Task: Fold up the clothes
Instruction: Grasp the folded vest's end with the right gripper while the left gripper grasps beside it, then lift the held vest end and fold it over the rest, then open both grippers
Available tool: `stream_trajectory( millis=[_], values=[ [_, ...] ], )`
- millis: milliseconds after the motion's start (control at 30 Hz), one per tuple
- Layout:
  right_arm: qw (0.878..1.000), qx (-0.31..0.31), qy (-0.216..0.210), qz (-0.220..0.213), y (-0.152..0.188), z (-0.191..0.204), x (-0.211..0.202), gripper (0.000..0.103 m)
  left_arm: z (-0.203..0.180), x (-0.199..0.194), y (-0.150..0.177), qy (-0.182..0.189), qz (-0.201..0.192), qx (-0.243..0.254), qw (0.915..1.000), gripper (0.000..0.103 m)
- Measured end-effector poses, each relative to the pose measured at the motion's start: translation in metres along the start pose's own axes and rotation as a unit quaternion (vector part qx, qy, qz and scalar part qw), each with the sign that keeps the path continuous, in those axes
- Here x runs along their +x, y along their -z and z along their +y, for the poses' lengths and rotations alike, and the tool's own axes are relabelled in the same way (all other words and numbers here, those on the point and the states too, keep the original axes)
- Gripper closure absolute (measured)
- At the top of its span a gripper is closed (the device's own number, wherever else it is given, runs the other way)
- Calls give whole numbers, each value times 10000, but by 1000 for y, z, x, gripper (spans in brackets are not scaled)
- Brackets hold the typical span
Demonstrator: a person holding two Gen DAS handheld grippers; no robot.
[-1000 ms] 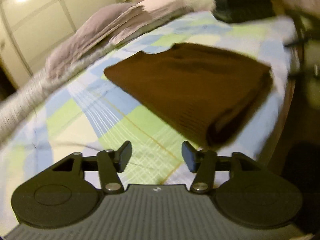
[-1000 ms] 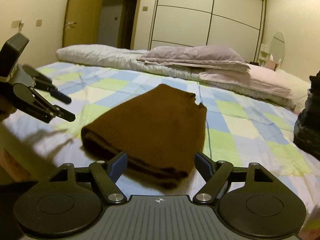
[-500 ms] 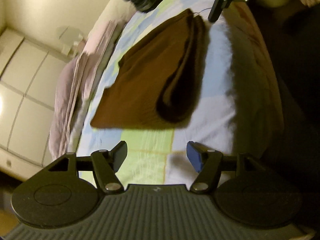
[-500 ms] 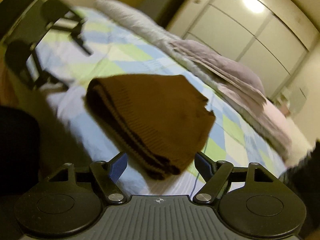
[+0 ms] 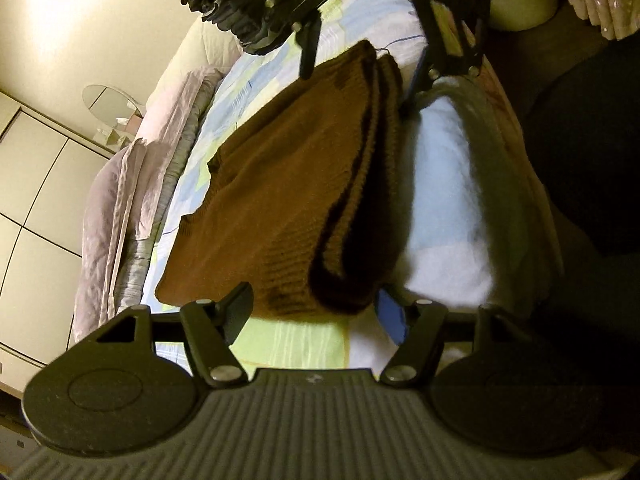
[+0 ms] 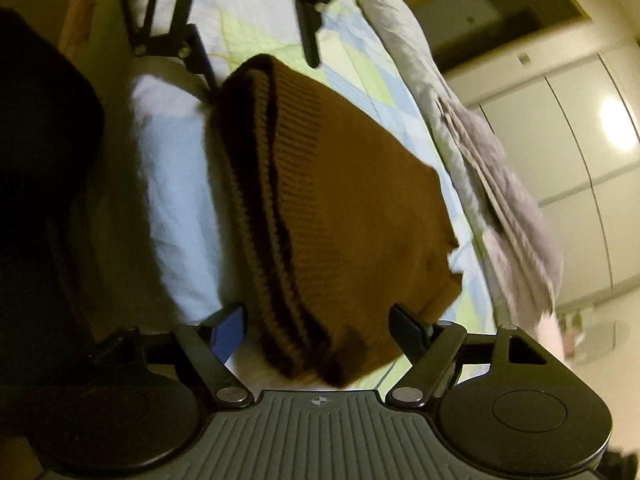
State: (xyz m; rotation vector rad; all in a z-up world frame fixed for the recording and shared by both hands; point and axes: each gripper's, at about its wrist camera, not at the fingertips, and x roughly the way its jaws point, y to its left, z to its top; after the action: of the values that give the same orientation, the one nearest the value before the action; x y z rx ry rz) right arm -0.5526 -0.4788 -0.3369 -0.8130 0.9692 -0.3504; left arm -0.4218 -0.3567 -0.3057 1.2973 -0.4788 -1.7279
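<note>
Left wrist view: the left tongs [image 5: 316, 312] sit at lower centre, released, one finger on each side of the near end of the folded brown knit sweater [image 5: 288, 200]. The sweater lies on the checked bed sheet [image 5: 296, 340], along the bed's edge, and runs from lower centre toward upper centre. At upper centre the right tongs [image 5: 360, 68] straddle its far end. Lilac pillows [image 5: 120, 200] lie at left.

Right wrist view: the right tongs [image 6: 320, 328] are released around the sweater [image 6: 340, 208] at lower centre. The left tongs [image 6: 256, 60], upper left, flank the opposite end.
</note>
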Motion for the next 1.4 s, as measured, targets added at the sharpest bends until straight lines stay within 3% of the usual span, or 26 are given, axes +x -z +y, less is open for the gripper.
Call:
stream_trajectory(
  millis=[100, 133, 167, 233, 333, 500, 633, 700, 767, 800, 933, 1133, 1400],
  values=[
    [9999, -84, -17, -88, 4, -3, 8, 27, 0, -5, -1, 47, -104, -54, 9999, 39],
    [9999, -85, -35, -112, 5, -4, 9, 32, -2, -8, -2, 82, -159, -91, 9998, 39],
    [9999, -79, -70, -113, 6, -5, 10, 39, -3, -9, -3, 111, -205, -120, 9997, 38],
    [9999, -104, -108, -52, 6, -7, 14, 73, -5, -7, -4, 105, -246, -72, 9996, 38],
    [9999, -29, -116, 10, 3, -11, 17, 88, -8, -4, -6, 51, -295, 33, 9995, 35],
    [9984, 554, -82, -89, -6, -36, 9, 90, -8, 1, -7, -21, -354, 247, 9991, 32],
    [9977, 668, -5, -146, -14, -53, 6, 91, -9, 8, -10, -170, -322, 580, 9977, 33],
    [9977, 656, 32, -152, -18, -56, 5, 91, -6, 13, -11, -197, -275, 718, 9968, 39],
    [9979, 632, 83, -141, -19, -56, 4, 91, -4, 17, -12, -153, -210, 813, 9963, 69],
    [9979, 628, 102, -131, -20, -56, 3, 91, -3, 18, -13, -111, -181, 830, 9963, 76],
    [9978, 644, 115, -70, -21, -52, -1, 92, 3, -6, -13, -23, -278, 582, 9979, 88],
    [9978, 654, 100, -93, -22, -31, -45, 93, 10, -43, -13, 112, -426, 212, 9988, 90],
    [9960, 849, -185, -217, -25, 26, -131, 94, -31, -139, -16, 604, -651, -345, 9955, 90]
  ],
)
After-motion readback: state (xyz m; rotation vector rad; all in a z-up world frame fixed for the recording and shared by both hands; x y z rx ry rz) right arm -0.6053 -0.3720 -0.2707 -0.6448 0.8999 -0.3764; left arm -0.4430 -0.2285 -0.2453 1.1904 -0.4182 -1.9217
